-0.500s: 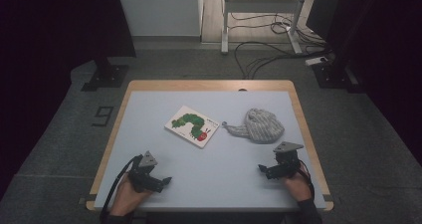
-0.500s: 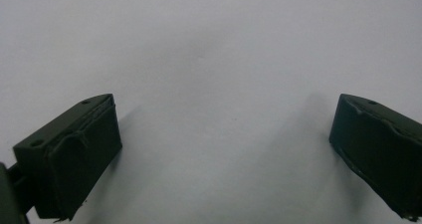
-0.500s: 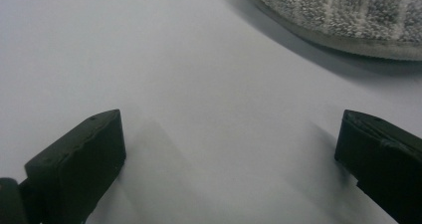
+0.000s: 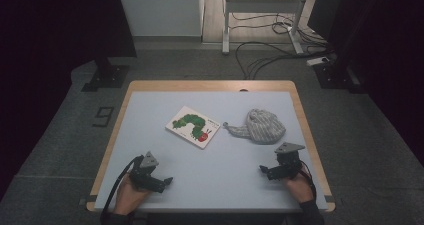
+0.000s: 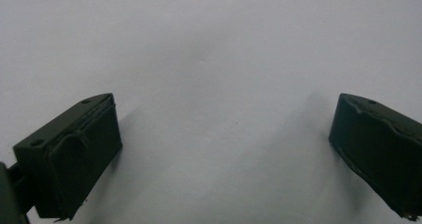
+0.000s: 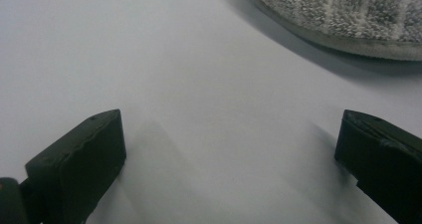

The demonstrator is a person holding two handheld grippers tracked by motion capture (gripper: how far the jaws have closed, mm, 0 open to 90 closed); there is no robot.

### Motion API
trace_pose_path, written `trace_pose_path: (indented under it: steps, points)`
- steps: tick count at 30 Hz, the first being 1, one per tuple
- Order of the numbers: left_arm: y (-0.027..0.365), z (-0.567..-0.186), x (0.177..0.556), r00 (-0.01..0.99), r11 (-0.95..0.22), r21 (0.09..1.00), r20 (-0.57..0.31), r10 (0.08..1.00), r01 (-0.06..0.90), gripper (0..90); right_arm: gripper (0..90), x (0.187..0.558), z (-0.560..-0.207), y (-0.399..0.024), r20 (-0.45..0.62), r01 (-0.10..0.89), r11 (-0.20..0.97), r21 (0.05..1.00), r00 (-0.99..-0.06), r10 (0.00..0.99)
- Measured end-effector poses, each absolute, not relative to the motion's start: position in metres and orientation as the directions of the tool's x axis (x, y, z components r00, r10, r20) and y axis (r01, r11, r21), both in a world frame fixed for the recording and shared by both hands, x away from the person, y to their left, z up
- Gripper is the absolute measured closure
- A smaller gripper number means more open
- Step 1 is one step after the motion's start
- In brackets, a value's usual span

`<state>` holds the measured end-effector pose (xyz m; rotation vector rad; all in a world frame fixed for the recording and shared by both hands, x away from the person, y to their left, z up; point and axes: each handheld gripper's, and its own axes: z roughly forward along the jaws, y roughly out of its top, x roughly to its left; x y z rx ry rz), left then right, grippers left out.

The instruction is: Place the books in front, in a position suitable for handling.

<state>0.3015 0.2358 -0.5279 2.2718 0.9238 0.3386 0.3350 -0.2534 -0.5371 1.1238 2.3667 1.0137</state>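
Near edge of the desk (image 4: 150,110): the left hand-held gripper (image 4: 161,181) rests low on the pale surface, jaws spread wide with nothing between them, as its own view confirms. The right hand-held gripper (image 4: 266,170) sits likewise at the near right, jaws parted and empty; its own view catches the lower rim of the knitted hat (image 6: 343,15) just ahead. That hat (image 4: 260,126) lies a little beyond the right gripper, slumped flat on the desk, grey ribbed fabric with a small tail toward the book. Judged soft, light, limp; it will fold and sag when lifted, not fragile, grippy rather than slick. Best hold looks like a pinch on the near rim or a raised fold. Farther left, mid-desk, lies the caterpillar picture book (image 4: 193,126), flat, stiff, thin, apart from the hat; its edge sits flush to the surface, harder to get a jaw under.
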Motion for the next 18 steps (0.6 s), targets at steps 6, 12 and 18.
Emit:
trace_pose_path:
  steps: [6,12,18]
  points:
    - [0.2358,-0.528,0.3013,0.717,-0.537,0.659,-0.005,0.697,0.527,0.0,0.0,0.3354,-0.537,-0.2535,0.005,0.537,0.437,0.721,-0.635,0.772]
    - [0.2357,-0.528,0.3013,0.716,-0.536,0.659,-0.005,0.698,0.527,0.0,0.0,0.3354,-0.5363,-0.2535,0.009,0.541,0.437,0.719,-0.636,0.772]
    - [0.2358,-0.528,0.3014,0.716,-0.536,0.659,-0.006,0.698,0.528,0.0,0.0,0.3364,-0.5341,-0.2545,0.024,0.549,0.423,0.721,-0.63,0.776]
